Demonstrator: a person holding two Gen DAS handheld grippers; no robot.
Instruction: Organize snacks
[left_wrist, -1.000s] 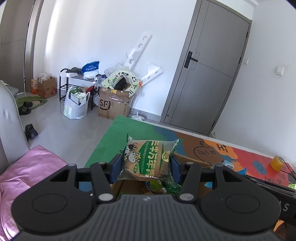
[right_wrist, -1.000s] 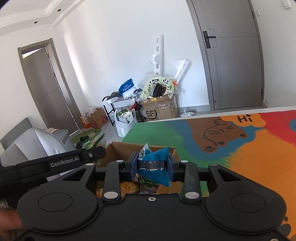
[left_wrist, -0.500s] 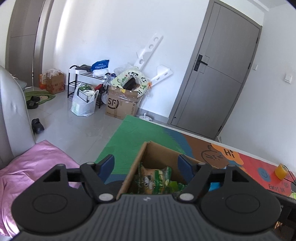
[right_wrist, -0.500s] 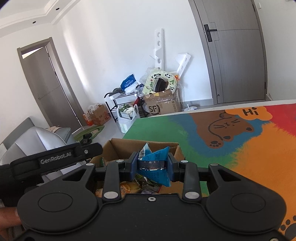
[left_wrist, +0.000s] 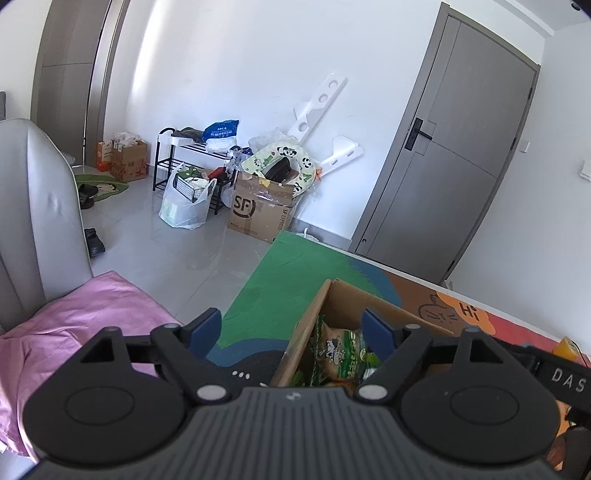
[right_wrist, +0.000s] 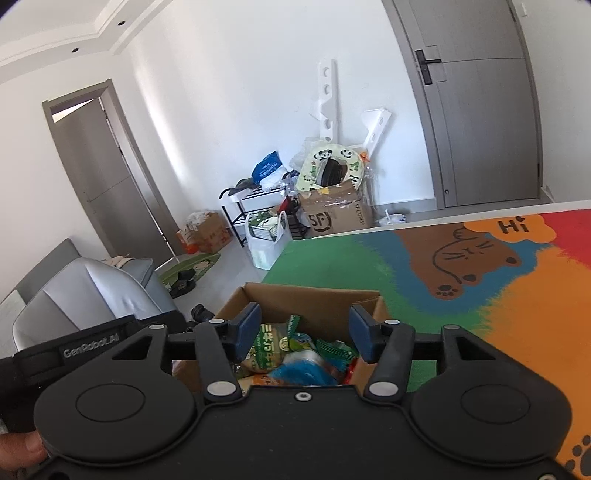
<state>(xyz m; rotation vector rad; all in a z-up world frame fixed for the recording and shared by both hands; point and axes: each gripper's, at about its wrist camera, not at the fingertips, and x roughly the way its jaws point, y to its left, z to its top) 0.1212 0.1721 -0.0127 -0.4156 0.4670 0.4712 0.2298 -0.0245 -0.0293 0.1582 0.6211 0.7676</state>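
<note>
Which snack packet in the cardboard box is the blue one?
The crinkled blue packet at the near edge of the cardboard box, right of the green cow-print packet; the others are green.

Legible markings: "SF" with "SF EXPRESS" on the side of the cardboard shipping box (left_wrist: 260, 210) by the wall; "Hi" on the orange patch of the play mat (right_wrist: 511, 226); "GenRobot.AI" on the left gripper (right_wrist: 90, 341) body, seen from the right wrist; "DAS", cut off, on the right gripper (left_wrist: 565, 380) body. Lettering on the green snack packet (right_wrist: 269, 349) is not decipherable.
</note>
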